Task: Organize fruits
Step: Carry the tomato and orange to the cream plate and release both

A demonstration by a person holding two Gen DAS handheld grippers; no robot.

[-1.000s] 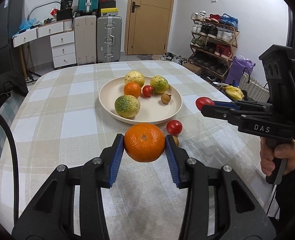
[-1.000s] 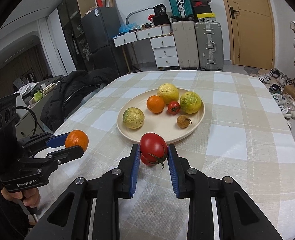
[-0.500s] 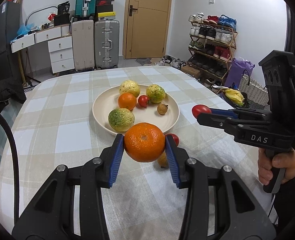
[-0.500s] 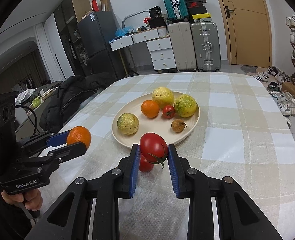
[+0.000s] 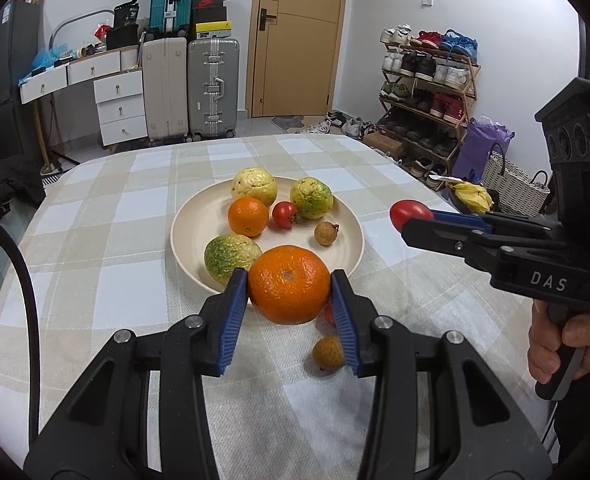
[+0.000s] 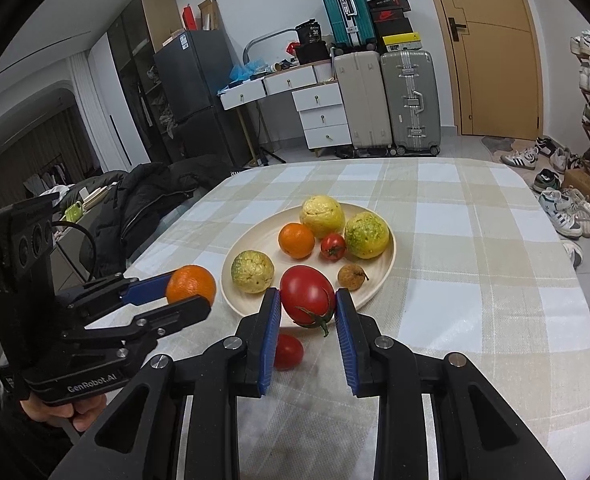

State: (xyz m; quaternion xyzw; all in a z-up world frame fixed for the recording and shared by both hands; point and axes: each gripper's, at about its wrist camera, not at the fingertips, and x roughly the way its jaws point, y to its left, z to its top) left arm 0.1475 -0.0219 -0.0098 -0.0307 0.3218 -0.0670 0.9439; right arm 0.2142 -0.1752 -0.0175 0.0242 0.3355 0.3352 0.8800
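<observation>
My left gripper (image 5: 289,285) is shut on an orange (image 5: 289,284), held above the cloth just short of the cream plate (image 5: 351,252). My right gripper (image 6: 307,300) is shut on a red tomato (image 6: 306,294) over the plate's (image 6: 391,256) near rim. The plate holds a small orange (image 5: 248,216), a small tomato (image 5: 284,214), three yellow-green bumpy fruits (image 5: 231,252) and a brown longan (image 5: 326,233). On the cloth near the plate lie another longan (image 5: 328,353) and a small tomato (image 6: 288,351). In the right wrist view, the left gripper (image 6: 193,292) shows at the left with its orange (image 6: 190,283).
The table wears a beige checked cloth (image 5: 107,264). A dark jacket (image 6: 143,200) lies off its left side. Suitcases (image 5: 211,88), drawers and a shoe rack (image 5: 427,92) stand beyond. A hand (image 5: 555,344) grips the right tool's handle at the right edge of the left wrist view.
My left gripper has carried the orange sideways across the table, so the plate now lies straight ahead and nearer. The right gripper has kept hold of the tomato and barely shifted.
</observation>
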